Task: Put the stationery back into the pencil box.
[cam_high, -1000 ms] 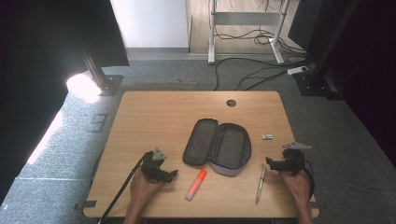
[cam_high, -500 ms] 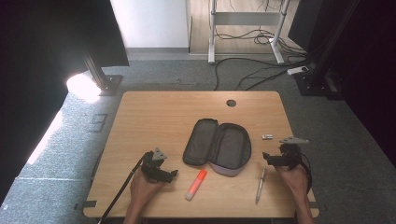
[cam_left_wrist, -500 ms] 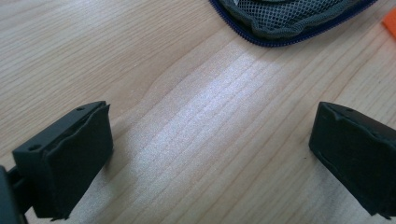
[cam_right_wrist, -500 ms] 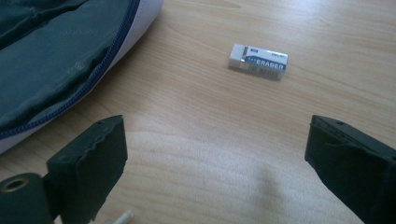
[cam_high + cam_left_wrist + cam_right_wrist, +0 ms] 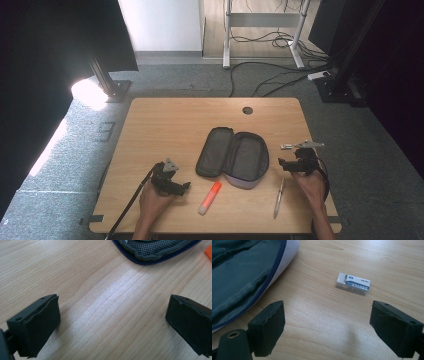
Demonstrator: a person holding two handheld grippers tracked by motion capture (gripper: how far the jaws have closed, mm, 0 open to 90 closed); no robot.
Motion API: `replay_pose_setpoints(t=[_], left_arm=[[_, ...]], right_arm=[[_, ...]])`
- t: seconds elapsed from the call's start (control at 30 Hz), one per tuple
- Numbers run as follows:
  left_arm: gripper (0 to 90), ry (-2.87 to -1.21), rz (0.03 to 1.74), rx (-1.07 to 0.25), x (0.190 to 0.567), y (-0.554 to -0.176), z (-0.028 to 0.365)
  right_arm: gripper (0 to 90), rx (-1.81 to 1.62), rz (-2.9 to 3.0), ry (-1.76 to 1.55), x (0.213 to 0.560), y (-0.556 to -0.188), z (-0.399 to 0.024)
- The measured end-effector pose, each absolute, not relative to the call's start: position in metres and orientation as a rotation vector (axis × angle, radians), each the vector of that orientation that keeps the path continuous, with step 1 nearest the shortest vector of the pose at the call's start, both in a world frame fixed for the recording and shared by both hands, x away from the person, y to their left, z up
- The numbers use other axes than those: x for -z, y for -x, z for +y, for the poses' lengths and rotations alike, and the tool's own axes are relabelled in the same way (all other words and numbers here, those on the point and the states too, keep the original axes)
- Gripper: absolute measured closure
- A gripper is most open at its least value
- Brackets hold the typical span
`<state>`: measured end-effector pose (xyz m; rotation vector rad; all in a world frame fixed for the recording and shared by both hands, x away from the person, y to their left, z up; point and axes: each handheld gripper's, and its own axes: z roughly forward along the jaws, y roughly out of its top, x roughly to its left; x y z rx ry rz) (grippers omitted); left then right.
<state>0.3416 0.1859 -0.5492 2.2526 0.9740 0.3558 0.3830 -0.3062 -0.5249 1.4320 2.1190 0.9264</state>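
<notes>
While the right gripper point(image 5: 327, 322) hangs low over the table point(image 5: 165, 125) with its 2 black jaws standing wide apart and nothing between them, the eraser point(image 5: 353, 284) lies flat on the bare wood just ahead of them, a little toward the right-hand jaw in the right gripper view. Those jaws have just been closing somewhat, yet neither pad touches the eraser. It is a small white block in a blue-and-white sleeve printed ERASER. In the high view the eraser point(image 5: 286, 147) sits just beyond the right gripper point(image 5: 284, 164), near the table's right edge and close beside the open pencil case point(image 5: 235, 157). That case's light outer edge and dark lining reach into the left of the right gripper view.

Over at the near left of the table, the left gripper point(image 5: 112, 325) is likewise wide open and empty, held low above bare wood, with the case's mesh-lined half just ahead of it. An orange marker point(image 5: 210, 197) and a pen point(image 5: 278, 197) lie on the near part of the table between the 2 hands.
</notes>
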Motion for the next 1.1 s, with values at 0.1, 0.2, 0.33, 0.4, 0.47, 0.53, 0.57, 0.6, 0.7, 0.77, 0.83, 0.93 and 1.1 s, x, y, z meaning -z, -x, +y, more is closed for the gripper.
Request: replay_pose_setpoints(t=[0.1, 0.2, 0.33, 0.4, 0.47, 0.53, 0.57, 0.6, 0.7, 0.77, 0.83, 0.93, 1.1], left_arm=[[0.0, -2.252, 0.974, -0.355, 0.549, -0.342, 0.186], [0.0, -2.251, 0.974, -0.355, 0.549, -0.342, 0.186], [0.0, -2.252, 0.974, -0.356, 0.549, -0.342, 0.186], [0.0, -2.253, 0.971, -0.356, 0.549, -0.342, 0.186], [0.0, -2.252, 0.971, -0.356, 0.549, -0.342, 0.186], [0.0, -2.253, 0.971, -0.356, 0.549, -0.342, 0.186], [0.0, -2.253, 0.971, -0.356, 0.549, -0.342, 0.186], [0.0, -2.253, 0.97, -0.356, 0.549, -0.342, 0.186], [0.0, -2.253, 0.971, -0.357, 0.549, -0.342, 0.186], [0.0, -2.253, 0.971, -0.357, 0.549, -0.342, 0.186], [0.0, -2.253, 0.971, -0.357, 0.549, -0.342, 0.186], [0.0, -2.253, 0.97, -0.356, 0.549, -0.342, 0.186], [0.0, -2.253, 0.97, -0.356, 0.549, -0.342, 0.186]], right_arm=[[14.3, -0.918, 2.116, -1.436, 0.525, -0.388, -0.307], [16.0, -0.92, 2.11, -1.44, 0.524, -0.392, -0.309], [19.4, -0.913, 2.101, -1.441, 0.522, -0.397, -0.31], [21.3, -0.912, 2.097, -1.445, 0.522, -0.4, -0.31], [22.8, -0.906, 2.095, -1.449, 0.522, -0.404, -0.31], [24.8, -0.902, 2.09, -1.457, 0.522, -0.409, -0.311], [25.4, -0.903, 2.087, -1.459, 0.522, -0.41, -0.312], [26.2, -0.901, 2.088, -1.46, 0.523, -0.412, -0.312], [28.9, -0.896, 2.088, -1.468, 0.524, -0.417, -0.313], [30.1, -0.894, 2.089, -1.475, 0.525, -0.42, -0.313], [32.2, -0.875, 2.09, -1.487, 0.527, -0.425, -0.313], [33.9, -0.87, 2.082, -1.5, 0.53, -0.43, -0.314], [35.3, -0.868, 2.081, -1.506, 0.532, -0.436, -0.314]])
